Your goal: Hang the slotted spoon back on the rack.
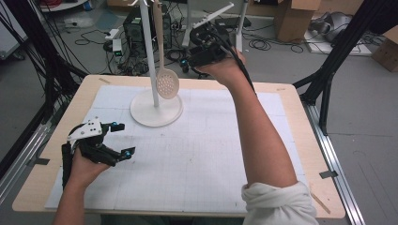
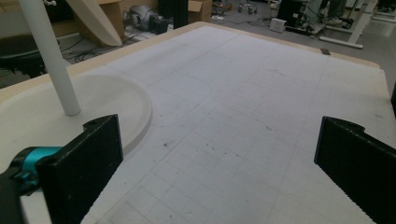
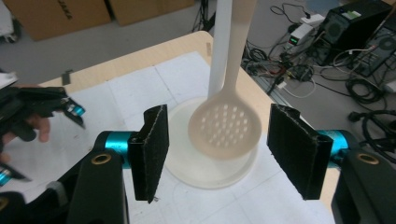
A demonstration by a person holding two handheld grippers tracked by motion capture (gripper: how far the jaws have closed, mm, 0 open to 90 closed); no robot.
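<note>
Right gripper [image 3: 215, 149] raised above the far edge of the table [image 1: 56, 140], jaws parted and grasping nothing, pads clear on both sides. Seen past and between those jaws in the right gripper view: slotted spoon [image 3: 225, 126], cream-coloured, hanging bowl-down with its handle running straight up beside the white pole of the stand [image 3: 219, 46]. Perforated bowl hovering just above the stand's round base, not visibly touching it. No contact between the pads and the spoon; the spoon farther off than the jaw tips, roughly centred in the gap.

From the high view, same gripper [image 1: 206, 49] held out on a raised forearm, just to the right of the spoon [image 1: 167, 84] and of the stand [image 1: 156, 110], near but apart. Spoon suspended from the top of the pole, bowl level with the lower part of the pole.

Left gripper [image 1: 115, 140] low over the white grid mat [image 1: 197, 154], well apart from the right gripper and nearer the person, jaws wide and empty. In the left gripper view, jaws standing far apart over bare mat, the stand's base [image 2: 70, 107] just beyond the left jaw.

No containers on the table; nothing lying on the stand's base.
</note>
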